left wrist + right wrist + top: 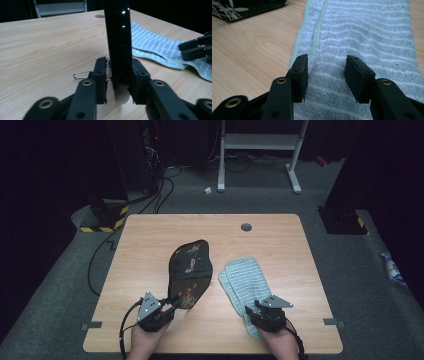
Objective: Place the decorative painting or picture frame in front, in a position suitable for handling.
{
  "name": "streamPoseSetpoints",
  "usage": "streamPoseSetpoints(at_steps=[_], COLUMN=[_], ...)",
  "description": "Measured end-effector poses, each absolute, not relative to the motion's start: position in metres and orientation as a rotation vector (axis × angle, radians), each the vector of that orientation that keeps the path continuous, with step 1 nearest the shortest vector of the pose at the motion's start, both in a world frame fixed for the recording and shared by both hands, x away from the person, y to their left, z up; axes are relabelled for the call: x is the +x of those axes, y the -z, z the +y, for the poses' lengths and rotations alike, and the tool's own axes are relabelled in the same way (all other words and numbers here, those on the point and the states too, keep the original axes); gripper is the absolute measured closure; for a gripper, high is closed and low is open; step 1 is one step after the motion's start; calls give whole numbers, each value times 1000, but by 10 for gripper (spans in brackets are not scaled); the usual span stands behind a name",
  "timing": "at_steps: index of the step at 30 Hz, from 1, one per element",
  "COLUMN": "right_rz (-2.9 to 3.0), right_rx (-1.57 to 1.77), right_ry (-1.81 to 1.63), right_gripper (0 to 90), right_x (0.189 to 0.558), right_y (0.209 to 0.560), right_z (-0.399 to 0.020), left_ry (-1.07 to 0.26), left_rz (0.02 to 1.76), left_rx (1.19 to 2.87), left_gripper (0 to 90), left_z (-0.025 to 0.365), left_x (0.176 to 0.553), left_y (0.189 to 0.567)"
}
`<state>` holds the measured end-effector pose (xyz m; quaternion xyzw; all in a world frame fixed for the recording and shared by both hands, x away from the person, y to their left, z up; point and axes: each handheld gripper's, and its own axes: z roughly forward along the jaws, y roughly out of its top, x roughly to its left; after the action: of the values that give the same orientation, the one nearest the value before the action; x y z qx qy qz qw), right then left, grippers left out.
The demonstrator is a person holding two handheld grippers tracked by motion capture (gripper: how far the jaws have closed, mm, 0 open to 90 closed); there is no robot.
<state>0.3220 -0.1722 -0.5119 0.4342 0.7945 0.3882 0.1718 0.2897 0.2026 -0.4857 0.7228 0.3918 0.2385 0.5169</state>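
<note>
1. The left claw (176,304) sits near the front left of the wooden table (150,235), held in the person's left hand (145,340).
2. It pinches the near edge of a glossy black tray (189,270) with a painted plant and insect design.
3. In the left gripper view the tray (119,37) stands on edge between the two pads, which press against both of its faces; a pale tab shows below its lower edge.
4. From above, the tray is tilted up from the claw toward the middle of the table, its far end raised.
5. A small wire clip (82,74) lies on the table just behind the left claw.
6. A light blue striped towel (245,280), folded long, lies flat on the table just right of the tray, apart from it.
7. The right claw (252,312), held in the right hand (282,345), rests over the near end of the towel.
8. In the right gripper view its pads are spread, with the towel (367,32) lying between and under them; they do not squeeze the cloth.
9. A corner of the tray (242,8) shows at the upper left of that view.
</note>
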Motion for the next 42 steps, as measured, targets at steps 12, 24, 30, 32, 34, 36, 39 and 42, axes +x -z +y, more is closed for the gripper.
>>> streamPoseSetpoints(at_steps=[12,24,30,32,34,36,39,42], right_rz=[2242,2293,2295,2307,2311,2306,2247,2191], right_rx=[1287,1386,1317,1296,1258,1226,1169,1129], right_ry=[-1074,-822,-839,-845,-856,-879,-960,-1036], right_gripper=[238,180,482,638,731,756,762,761], right_x=[347,380,369,365,361,358,350,341], right_y=[501,512,514,513,513,514,506,493], right_z=[-165,-155,-153,-152,-151,-153,-155,-158], left_ry=[-562,-510,-543,-549,-554,-554,-556,-564], left_rz=[934,928,921,926,930,939,937,938], left_rx=[1777,1736,1756,1749,1743,1738,1732,1734], left_gripper=[475,365,350,351,351,375,391,404], left_z=[201,206,204,205,206,207,208,208], left_x=[293,301,301,301,300,300,301,301], left_y=[485,487,484,484,483,483,482,482])
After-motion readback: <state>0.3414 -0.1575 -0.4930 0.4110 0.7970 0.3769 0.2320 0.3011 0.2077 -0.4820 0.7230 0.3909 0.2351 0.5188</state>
